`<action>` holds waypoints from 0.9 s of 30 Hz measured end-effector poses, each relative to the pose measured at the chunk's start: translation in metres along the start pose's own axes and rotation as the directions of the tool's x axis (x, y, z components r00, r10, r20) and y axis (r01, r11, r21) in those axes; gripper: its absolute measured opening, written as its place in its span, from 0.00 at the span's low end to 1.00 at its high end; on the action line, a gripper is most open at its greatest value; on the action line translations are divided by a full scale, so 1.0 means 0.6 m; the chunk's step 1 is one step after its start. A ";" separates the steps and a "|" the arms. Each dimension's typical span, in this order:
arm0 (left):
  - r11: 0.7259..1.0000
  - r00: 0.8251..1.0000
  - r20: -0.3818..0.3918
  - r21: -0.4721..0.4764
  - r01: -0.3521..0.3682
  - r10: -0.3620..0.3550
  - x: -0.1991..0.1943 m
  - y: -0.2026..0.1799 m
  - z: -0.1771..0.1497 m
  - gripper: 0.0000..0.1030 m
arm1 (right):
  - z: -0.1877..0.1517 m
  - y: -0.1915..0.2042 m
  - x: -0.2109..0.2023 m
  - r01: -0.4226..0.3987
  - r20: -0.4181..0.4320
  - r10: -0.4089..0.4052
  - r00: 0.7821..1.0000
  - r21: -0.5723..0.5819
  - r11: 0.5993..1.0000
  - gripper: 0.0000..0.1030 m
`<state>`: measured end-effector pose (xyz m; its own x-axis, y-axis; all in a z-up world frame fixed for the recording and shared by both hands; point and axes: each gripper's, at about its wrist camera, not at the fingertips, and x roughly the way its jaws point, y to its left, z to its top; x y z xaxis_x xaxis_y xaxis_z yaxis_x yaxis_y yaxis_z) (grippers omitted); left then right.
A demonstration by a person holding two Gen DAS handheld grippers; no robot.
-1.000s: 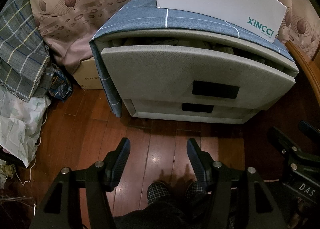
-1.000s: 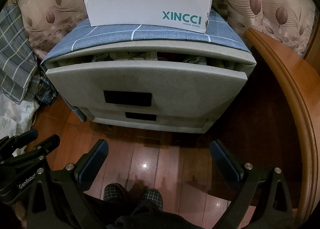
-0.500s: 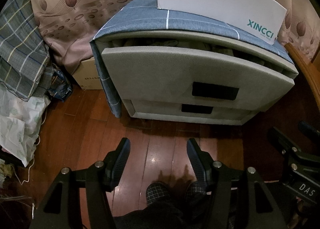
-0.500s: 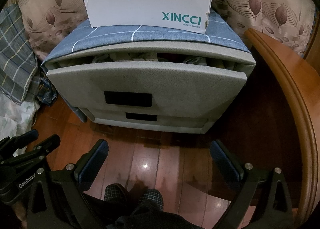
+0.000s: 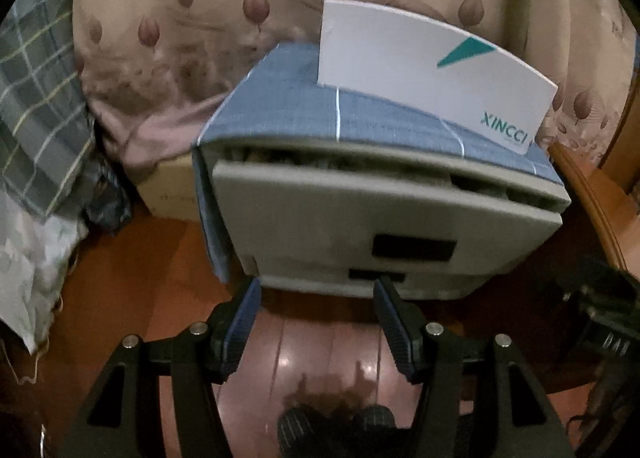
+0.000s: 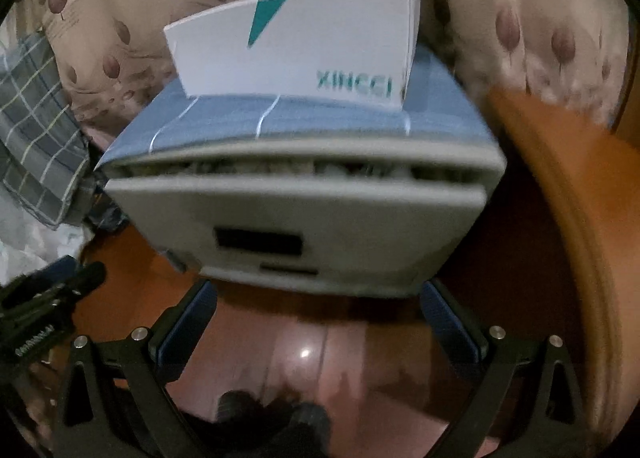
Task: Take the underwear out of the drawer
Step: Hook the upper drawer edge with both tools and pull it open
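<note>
Left gripper [image 5: 318, 290]: jaws spread, empty, held low before the cabinet.
Right gripper [image 6: 318, 294]: jaws spread wider, empty, likewise facing the cabinet.
Top drawer [image 5: 360, 209]: pulled slightly out of the grey cabinet [image 6: 452, 258].
Underwear [image 6: 280, 167]: crumpled fabric showed blurred in the drawer's gap.
Shoe box [image 5: 420, 69]: white, stood on the blue cloth [image 5: 280, 105] covering the cabinet.

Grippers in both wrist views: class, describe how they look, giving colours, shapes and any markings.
The left gripper and right gripper are black angular frames with silver bolt heads. Each has two flat fingers with ribbed blue pads. White lettering, too blurred to read, marks their sides.
</note>
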<state>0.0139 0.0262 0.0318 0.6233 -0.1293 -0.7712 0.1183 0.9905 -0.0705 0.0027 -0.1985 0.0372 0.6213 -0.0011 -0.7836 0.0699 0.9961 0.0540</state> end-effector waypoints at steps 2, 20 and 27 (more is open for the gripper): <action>1.000 1.000 0.016 0.019 -0.009 0.008 0.006 0.000 0.013 0.58 | 0.020 -0.012 0.007 0.003 0.020 -0.003 1.000 0.003 1.000 0.98; 0.996 0.998 0.013 0.060 0.060 -0.061 0.130 0.020 0.106 0.58 | 0.093 -0.032 0.129 0.069 0.040 -0.068 0.997 -0.030 0.997 0.98; 0.996 0.999 0.017 0.081 0.049 -0.051 0.156 0.018 0.113 0.58 | 0.089 -0.032 0.141 0.070 0.056 -0.068 0.996 -0.021 0.997 1.00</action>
<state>0.1259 0.0215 0.0020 0.6295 -0.1801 -0.7558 0.2110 0.9758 -0.0568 0.0958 -0.2225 0.0031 0.6581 -0.0743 -0.7492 0.0968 0.9952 -0.0136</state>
